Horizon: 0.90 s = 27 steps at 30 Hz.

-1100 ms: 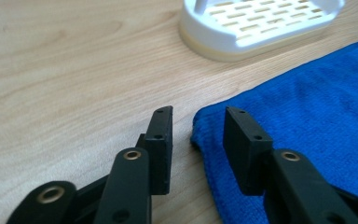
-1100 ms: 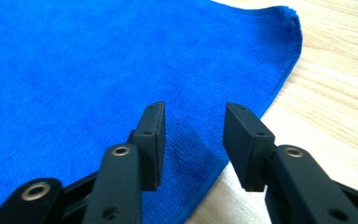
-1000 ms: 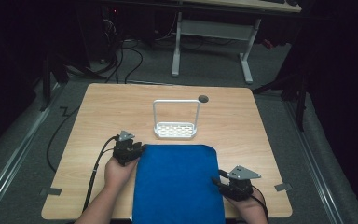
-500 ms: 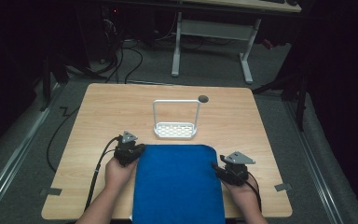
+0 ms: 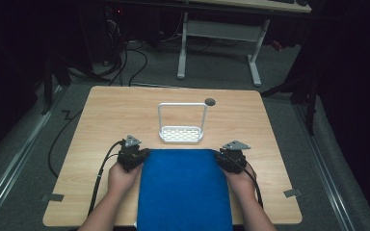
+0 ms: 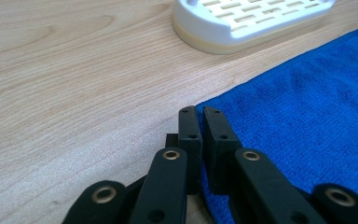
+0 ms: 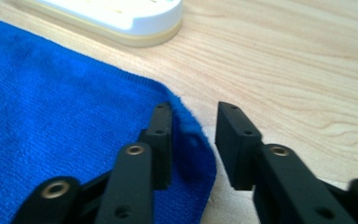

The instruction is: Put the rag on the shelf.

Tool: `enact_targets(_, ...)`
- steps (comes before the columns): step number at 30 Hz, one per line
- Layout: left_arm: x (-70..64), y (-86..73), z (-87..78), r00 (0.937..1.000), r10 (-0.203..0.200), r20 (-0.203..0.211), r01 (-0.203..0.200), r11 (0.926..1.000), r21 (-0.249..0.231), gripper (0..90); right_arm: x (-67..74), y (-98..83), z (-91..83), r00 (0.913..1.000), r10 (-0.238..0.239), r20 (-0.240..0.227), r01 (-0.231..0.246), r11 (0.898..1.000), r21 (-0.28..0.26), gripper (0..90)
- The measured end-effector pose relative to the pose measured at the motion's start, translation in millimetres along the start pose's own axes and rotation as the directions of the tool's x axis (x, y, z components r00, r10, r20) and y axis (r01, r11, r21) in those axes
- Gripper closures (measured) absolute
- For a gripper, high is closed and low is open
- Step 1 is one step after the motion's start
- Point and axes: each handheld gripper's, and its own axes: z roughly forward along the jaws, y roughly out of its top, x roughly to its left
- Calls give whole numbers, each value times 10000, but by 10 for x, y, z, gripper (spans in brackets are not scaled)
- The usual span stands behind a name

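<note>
The left gripper (image 6: 199, 112) has just pinched shut on the far left corner of the blue towel (image 5: 183, 187). The right gripper (image 7: 193, 123) has slid in from the near right to the far right corner — jaws closing but not yet pressing, the towel's edge between them. The towel lies flat on the table (image 5: 125, 110), just before the white rack (image 5: 181, 130) — a two-corner lift looks near.

Fuzzy blue terry cloth (image 5: 184, 187) on matt wood-grain table (image 5: 111, 108); glossy white plastic rack (image 5: 181, 134).
</note>
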Motion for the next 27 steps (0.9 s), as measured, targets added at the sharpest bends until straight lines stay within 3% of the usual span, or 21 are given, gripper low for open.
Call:
enact_targets(2,-10,-3,0,9999,138,-47,-138,9999,-15,868,3,-11,1,10000,22,-64,-22,10000,15,756)
enact_targets(4,-14,-3,-1,9998,189,-81,-189,9998,16,872,-9,-21,-63,9986,237,-476,-253,9991,-342,869)
enact_targets(6,-14,-3,-1,9998,209,-40,-209,9998,21,872,-6,-21,-80,9980,285,-567,-310,9986,-435,876)
enact_targets(8,-14,-2,-3,9997,253,44,-253,9997,42,879,36,-21,-104,9986,-108,-523,78,9983,-586,881)
enact_targets(10,-11,-1,-15,9996,270,115,-269,9996,-25,880,41,-23,-106,9986,-153,-508,122,9981,-605,882)
enact_targets(16,-18,2,-64,9993,347,151,-341,9988,-365,883,-24,-37,-166,9963,233,-825,-312,9949,-956,884)
enact_targets(21,-59,6,-155,9986,518,123,-502,9934,-1033,884,-18,-37,-253,9948,245,-985,-372,9909,-1291,884)
enact_targets(27,-100,6,-305,9991,362,238,-311,9819,-1870,882,47,-9,-411,9956,-78,-938,-103,9815,-1911,884)
